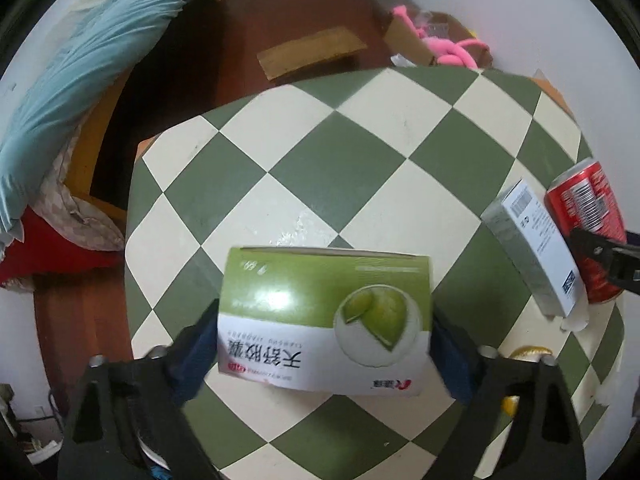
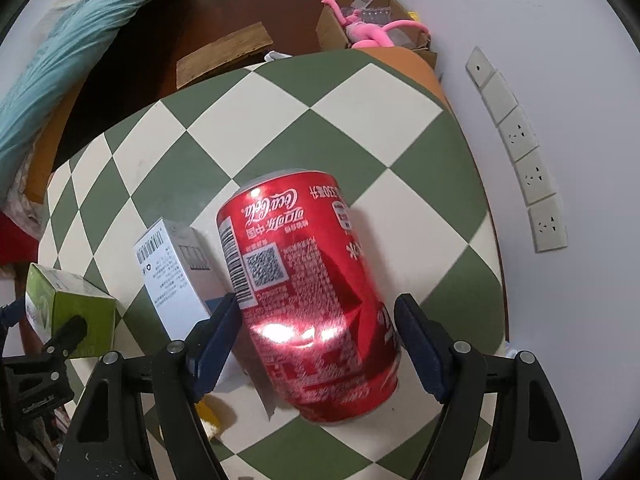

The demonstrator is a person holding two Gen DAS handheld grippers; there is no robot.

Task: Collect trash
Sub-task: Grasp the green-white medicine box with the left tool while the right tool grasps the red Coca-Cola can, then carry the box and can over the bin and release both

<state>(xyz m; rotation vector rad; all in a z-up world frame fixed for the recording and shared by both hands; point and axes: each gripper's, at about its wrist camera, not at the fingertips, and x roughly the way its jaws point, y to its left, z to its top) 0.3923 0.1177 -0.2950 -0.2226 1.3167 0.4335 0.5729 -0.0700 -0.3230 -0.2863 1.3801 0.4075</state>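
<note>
My left gripper [image 1: 324, 340] is shut on a green and white medicine box [image 1: 324, 320], held above the green and cream checkered table [image 1: 304, 168]. My right gripper [image 2: 316, 336] is closed around a red Coca-Cola can [image 2: 308, 280], with a pad on each side of it. The can's lower end rests on or just above the table [image 2: 280, 120]. A white and grey carton [image 2: 176, 276] lies just left of the can; it also shows in the left wrist view [image 1: 532, 248] beside the can [image 1: 588, 224]. The green box shows at the right wrist view's left edge [image 2: 68, 312].
Yellow scraps lie on the table near the front [image 1: 528, 354] [image 2: 212, 416]. A cardboard box with a pink plush toy [image 2: 368, 28] stands on the floor behind the table. A bed with a blue quilt [image 1: 80, 80] is at left. Wall sockets [image 2: 524, 160] line the right wall.
</note>
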